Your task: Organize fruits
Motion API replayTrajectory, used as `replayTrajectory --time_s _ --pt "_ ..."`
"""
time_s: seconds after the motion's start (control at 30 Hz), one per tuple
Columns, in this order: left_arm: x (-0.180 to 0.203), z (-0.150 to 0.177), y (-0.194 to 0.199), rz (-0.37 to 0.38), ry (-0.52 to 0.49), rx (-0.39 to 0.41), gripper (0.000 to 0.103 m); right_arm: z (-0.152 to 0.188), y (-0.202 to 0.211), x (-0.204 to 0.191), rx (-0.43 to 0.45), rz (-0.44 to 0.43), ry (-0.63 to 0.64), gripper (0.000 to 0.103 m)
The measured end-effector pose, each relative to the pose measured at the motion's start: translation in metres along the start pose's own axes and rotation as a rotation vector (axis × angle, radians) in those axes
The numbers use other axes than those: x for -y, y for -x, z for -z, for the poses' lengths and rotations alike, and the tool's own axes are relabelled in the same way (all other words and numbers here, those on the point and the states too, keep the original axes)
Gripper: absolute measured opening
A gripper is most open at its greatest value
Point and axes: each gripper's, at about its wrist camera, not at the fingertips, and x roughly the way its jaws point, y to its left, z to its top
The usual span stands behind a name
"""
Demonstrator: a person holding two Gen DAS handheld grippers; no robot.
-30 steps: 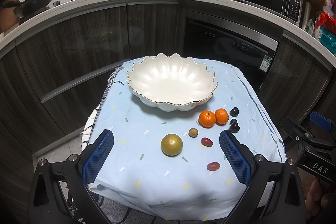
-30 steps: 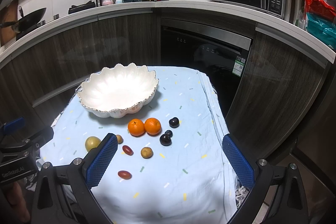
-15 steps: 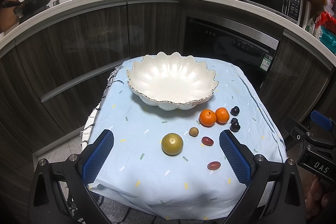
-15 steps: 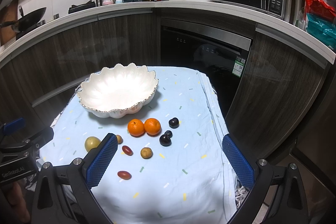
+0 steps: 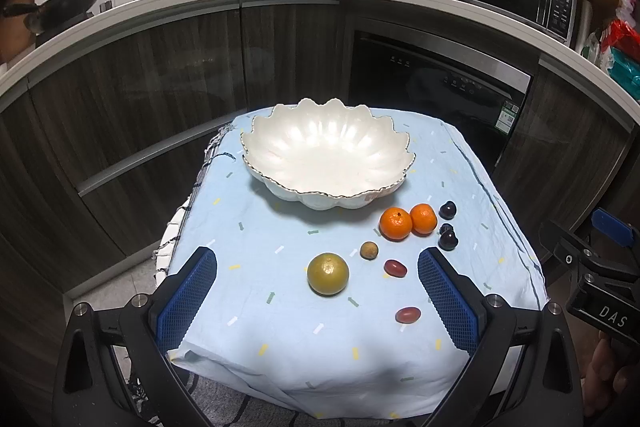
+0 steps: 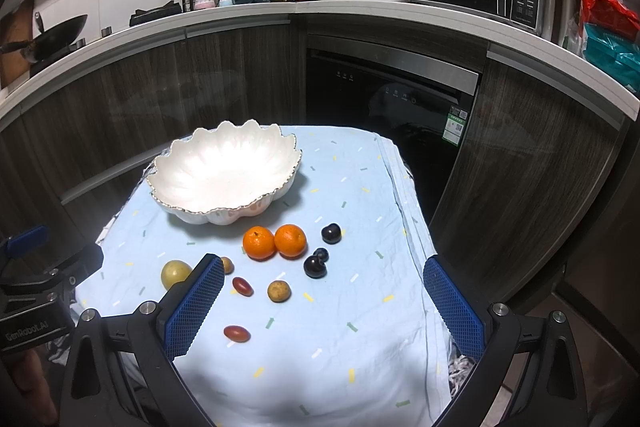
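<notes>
Status: no fruit is in the bowl (image 5: 326, 155); judged from the layout, the task has not begun in effect, and every piece is left to move.

Your left tongs (image 5: 318, 301) are spread wide and hold nothing; they hover at the near edge of the desk (image 5: 248, 343), which is covered with a light blue cloth. Your right tongs (image 6: 324, 307) are likewise spread and empty, at the same near edge, further to the right.

The bowl is white, scalloped and empty; it stands at the far side of the desk.

All fruit lies on the cloth, between the bowl and the tongs:
- two oranges (image 5: 396, 223) touching each other, just in front of the bowl's right side;
- three dark plums (image 5: 447, 239) just right of the oranges; two touch, one lies slightly apart;
- a large yellow-green fruit (image 5: 328, 274), nearest the line of your left tongs;
- a small brown fruit (image 5: 369, 250) just beyond it to the right;
- a second small brown fruit (image 6: 279, 291), which shows in the right wrist view only;
- two red oval fruits (image 5: 395, 268); one lies close to the near edge.

Remaining work, as a judgement: pick up each piece and set it in the bowl; the round pieces are likely to roll on the cloth, so close on them squarely.
</notes>
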Motion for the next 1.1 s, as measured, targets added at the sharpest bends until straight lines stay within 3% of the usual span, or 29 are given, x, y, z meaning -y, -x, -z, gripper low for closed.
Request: replayTrajectory --time_s 1.1 --pt "0.001 -0.007 -0.024 -0.005 -0.076 -0.036 0.103 0.003 -0.034 -0.009 -0.049 -0.034 0.007 0.102"
